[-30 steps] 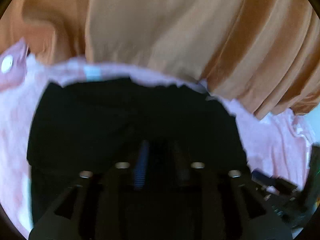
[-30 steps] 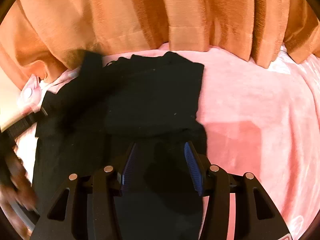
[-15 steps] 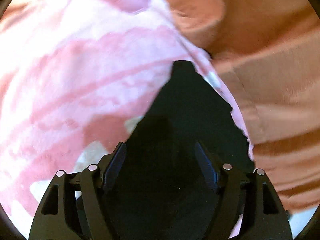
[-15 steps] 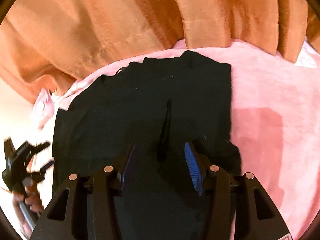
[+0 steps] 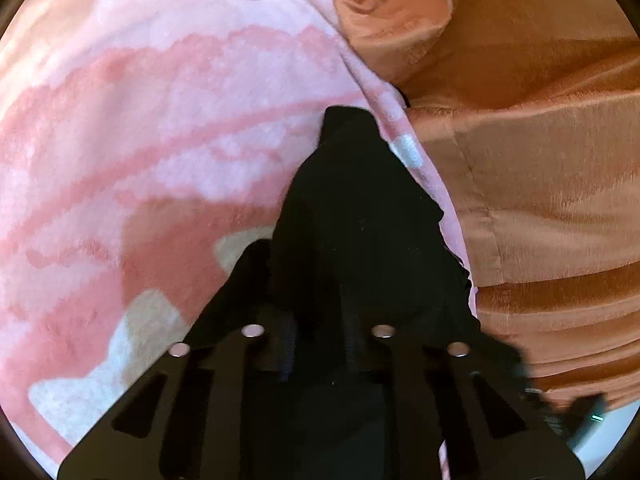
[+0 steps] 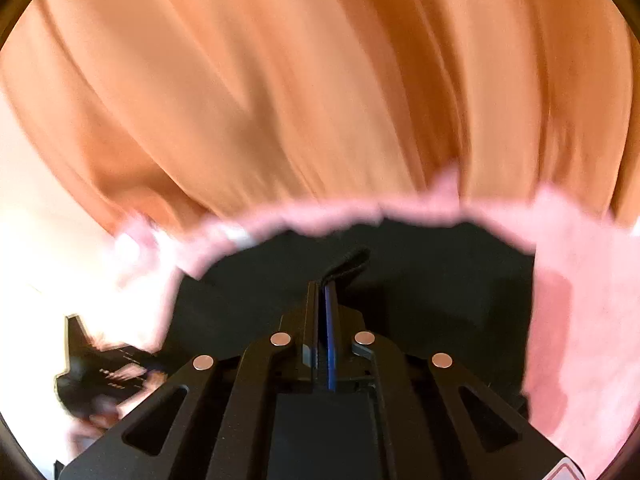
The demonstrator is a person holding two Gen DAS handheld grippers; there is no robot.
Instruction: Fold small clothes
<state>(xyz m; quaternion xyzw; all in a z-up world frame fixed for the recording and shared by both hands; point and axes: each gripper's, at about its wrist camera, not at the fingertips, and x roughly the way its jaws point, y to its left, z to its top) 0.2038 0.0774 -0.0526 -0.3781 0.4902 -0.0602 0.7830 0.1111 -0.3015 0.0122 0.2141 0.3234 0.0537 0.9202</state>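
One black garment (image 5: 360,216) is lying on one pink patterned blanket (image 5: 140,128), with one orange curtain (image 5: 540,120) hanging along the blanket's far edge; no container is showing in either view. In the left wrist view, the left gripper (image 5: 320,344) is sitting low over the garment: its two fingers are standing close together with dark cloth bunched between and ahead of them, so they are appearing to pinch a fold, though black on black is leaving the contact itself hard to confirm. The garment is tapering away beyond the fingertips to a narrow end near the curtain, with blanket lying to the left of the fingers and curtain to the right. In the right wrist view, which is blurred, the right gripper (image 6: 323,292) is holding its two fingers pressed together, and a thin raised ridge of the garment (image 6: 440,280) is running out from just beyond their tips. Black cloth is spreading on both sides of these fingers, blanket (image 6: 580,300) is lying further right, and curtain (image 6: 320,80) is filling the background beyond.
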